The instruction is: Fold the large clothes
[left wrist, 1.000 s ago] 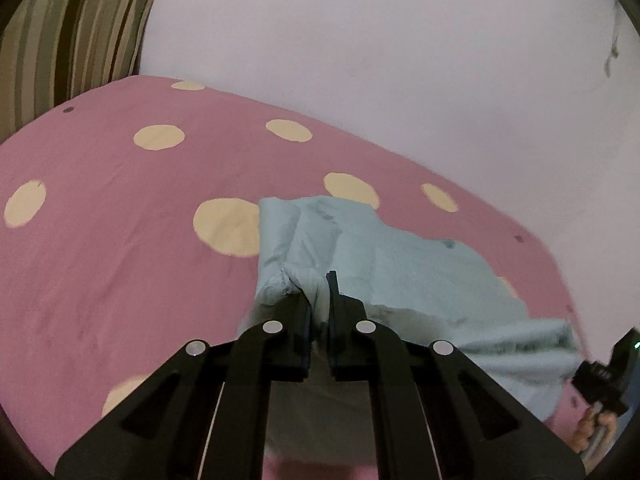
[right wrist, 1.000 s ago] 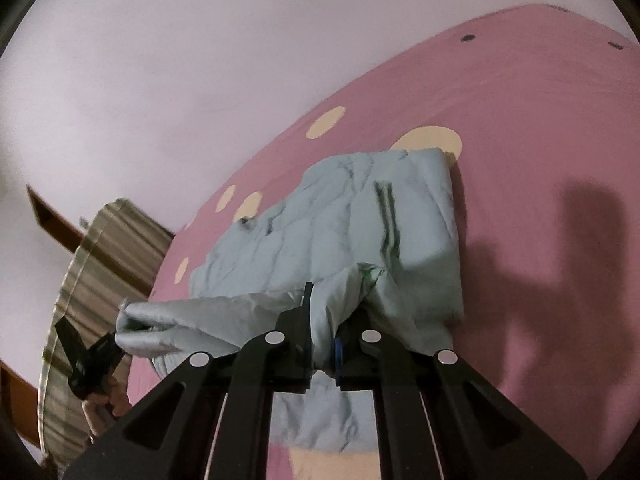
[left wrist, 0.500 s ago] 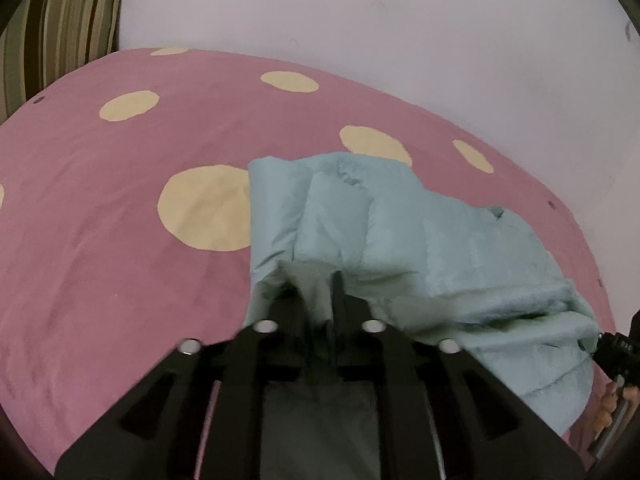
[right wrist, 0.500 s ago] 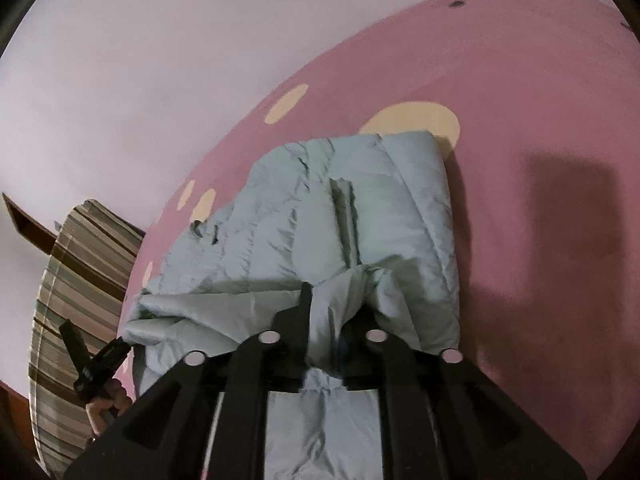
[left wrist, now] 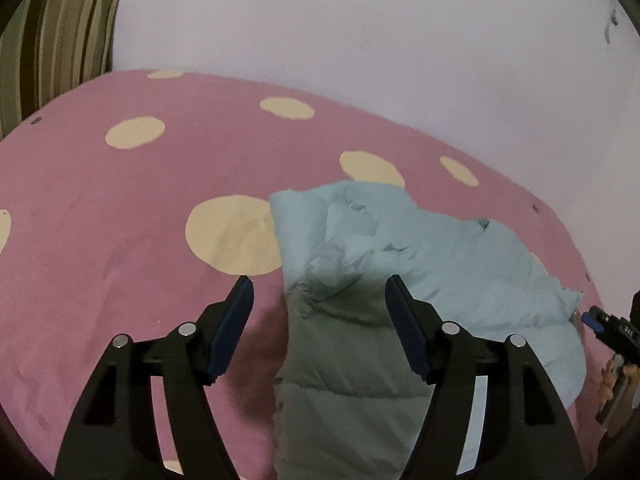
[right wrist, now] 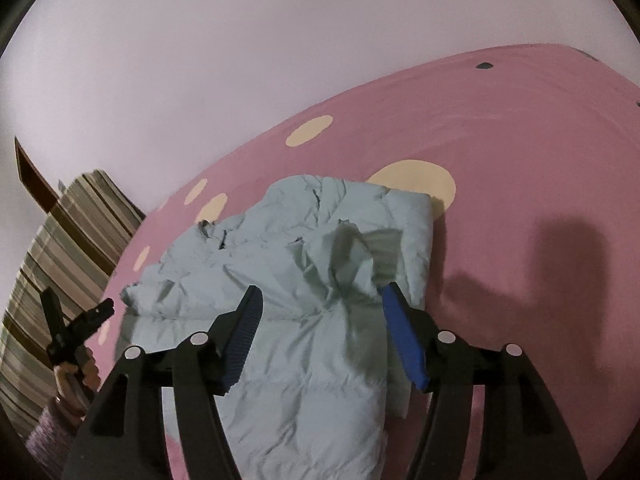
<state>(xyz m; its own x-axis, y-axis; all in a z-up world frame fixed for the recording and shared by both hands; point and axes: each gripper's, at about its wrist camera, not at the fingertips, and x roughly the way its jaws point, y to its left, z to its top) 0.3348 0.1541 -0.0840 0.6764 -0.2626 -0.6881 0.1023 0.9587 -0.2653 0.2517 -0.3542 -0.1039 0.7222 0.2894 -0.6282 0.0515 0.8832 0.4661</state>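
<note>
Puffy quilted pale-blue jacket (right wrist: 304,320) crumpled on dotted pink sheet (left wrist: 120,264).

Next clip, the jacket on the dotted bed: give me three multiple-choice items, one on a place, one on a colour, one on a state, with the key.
1. Where does the light blue jacket lie?
A. on the pink bedsheet
B. on the striped cushion
C. hanging on the wall

2. What colour are the sheet's big dots?
A. white
B. cream yellow
C. green

3. How does the right claw stand?
A. shut on a sleeve
B. shut on nothing
C. open, fabric below it

Key: 1 A, the jacket spreads across the pink sheet, apart from the striped cushion. 2 B, a dot beside the jacket is cream yellow. 3 C, its jaws have just been opening and the blue pads stand apart from the crumpled fabric; the left claw is open likewise.
</note>
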